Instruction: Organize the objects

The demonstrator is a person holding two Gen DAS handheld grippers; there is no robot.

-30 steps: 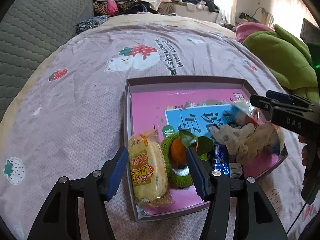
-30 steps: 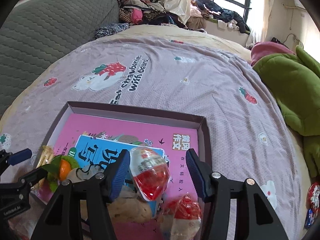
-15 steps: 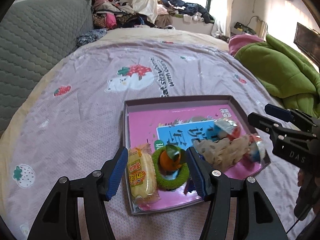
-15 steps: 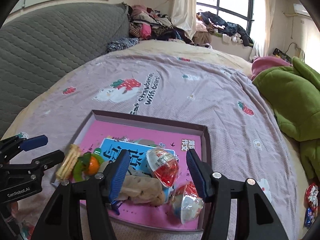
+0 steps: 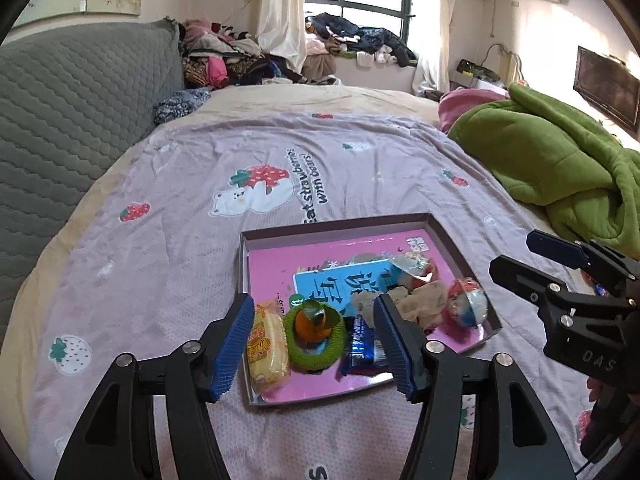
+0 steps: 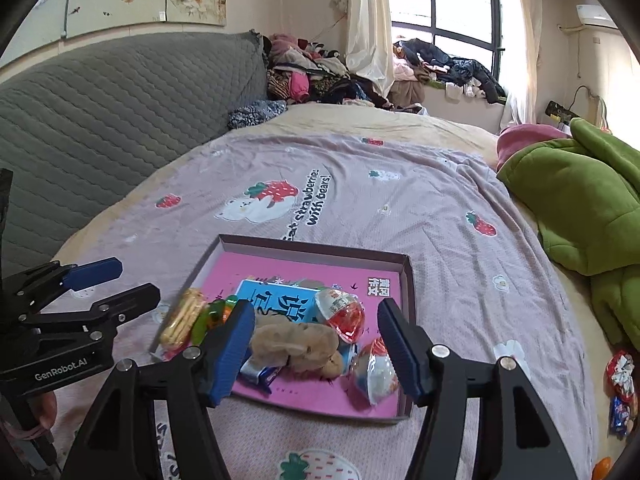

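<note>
The left gripper stands spread with nothing between its blue pads; its jaws have just been opening a little further. Through the gap, at lower centre of the left wrist view, lie a yellow wrapped snack cake, a green ring holding an orange toy fruit and a dark blue wrapper, all resting in the near end of the shallow tray and apart from the pads.

The right gripper is likewise spread and empty, its jaws also just having opened wider. Between its fingers in the right wrist view show a crumpled beige cloth item, a clear-and-red capsule egg and a second capsule egg near the tray's lower right corner. None touches the pads.

Under everything in the tray lies a pink and blue book.

Judging by this, the organizing looks nearly finished: the gathered items sit inside the tray on the strawberry-print bedspread, and both grippers hang clear above it. What may remain are a few small wrapped snacks at the far right edge of the right wrist view, lying on the bedspread well apart from the tray.
</note>
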